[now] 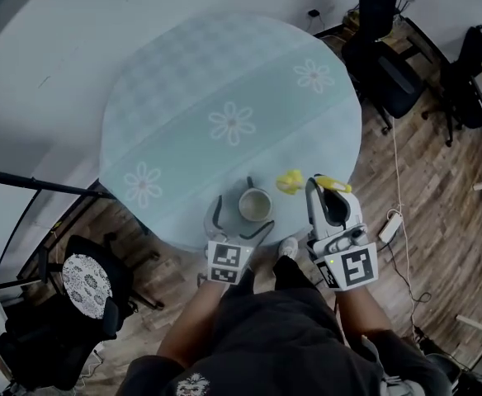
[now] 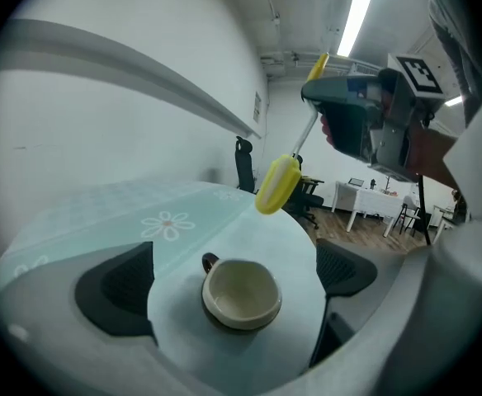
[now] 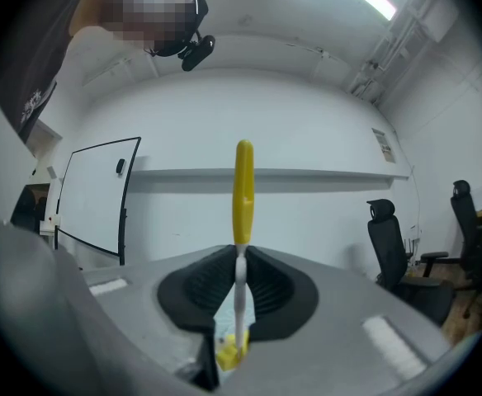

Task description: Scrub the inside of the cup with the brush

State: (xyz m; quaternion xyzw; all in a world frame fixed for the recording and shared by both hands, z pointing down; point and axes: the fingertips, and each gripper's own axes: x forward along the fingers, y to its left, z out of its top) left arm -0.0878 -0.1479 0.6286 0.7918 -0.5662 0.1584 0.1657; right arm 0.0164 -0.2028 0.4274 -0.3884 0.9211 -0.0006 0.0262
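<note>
A cream cup (image 1: 256, 204) with a dark handle stands upright on the round table (image 1: 183, 97), near its front edge. My left gripper (image 1: 241, 214) is open, and its jaws flank the cup (image 2: 241, 294) without touching it; the black pads (image 2: 117, 291) stand well apart. My right gripper (image 1: 328, 200) is shut on the thin white shaft of a yellow brush (image 1: 289, 181). In the left gripper view the yellow brush head (image 2: 276, 184) hangs above and behind the cup, held by the right gripper (image 2: 365, 114). In the right gripper view the brush (image 3: 243, 190) sticks out from between that gripper's (image 3: 239, 291) closed pads.
The table wears a pale green cloth with white flowers (image 1: 232, 123). Black office chairs (image 1: 385, 48) stand at the far right, and a black stand with a patterned seat (image 1: 86, 283) at the lower left. A cable and power strip (image 1: 389, 226) lie on the wooden floor.
</note>
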